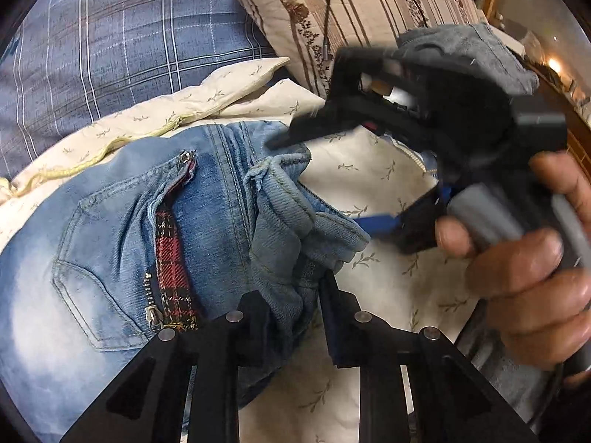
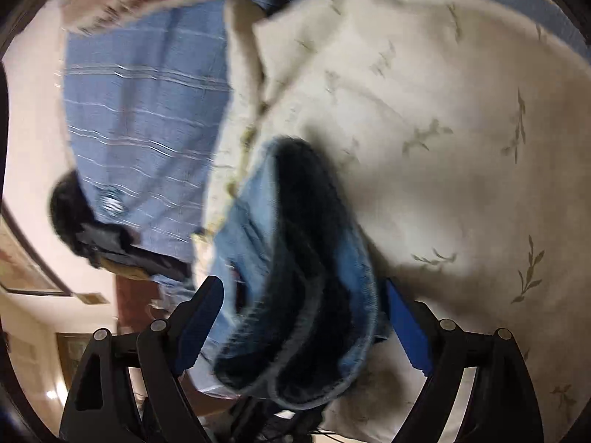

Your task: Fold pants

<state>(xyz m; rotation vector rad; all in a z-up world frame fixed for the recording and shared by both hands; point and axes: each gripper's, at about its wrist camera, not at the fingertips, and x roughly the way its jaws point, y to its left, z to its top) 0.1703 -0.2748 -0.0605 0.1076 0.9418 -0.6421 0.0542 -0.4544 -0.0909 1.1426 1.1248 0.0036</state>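
Home bedroom: quilt point(image 1: 369, 3), bedsheet point(image 2: 443, 147).

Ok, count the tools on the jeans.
2. The left tool clamps a bunch of the jeans; the right tool straddles another fold, jaws wide apart. No others seem hidden.

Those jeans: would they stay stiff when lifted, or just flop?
Probably flop: the jeans bunch into soft folds where the left gripper pinches them. They look fairly heavy for cloth, since the denim between the right gripper fingers is thick and layered. Slipping seems unlikely; the weave looks coarse.
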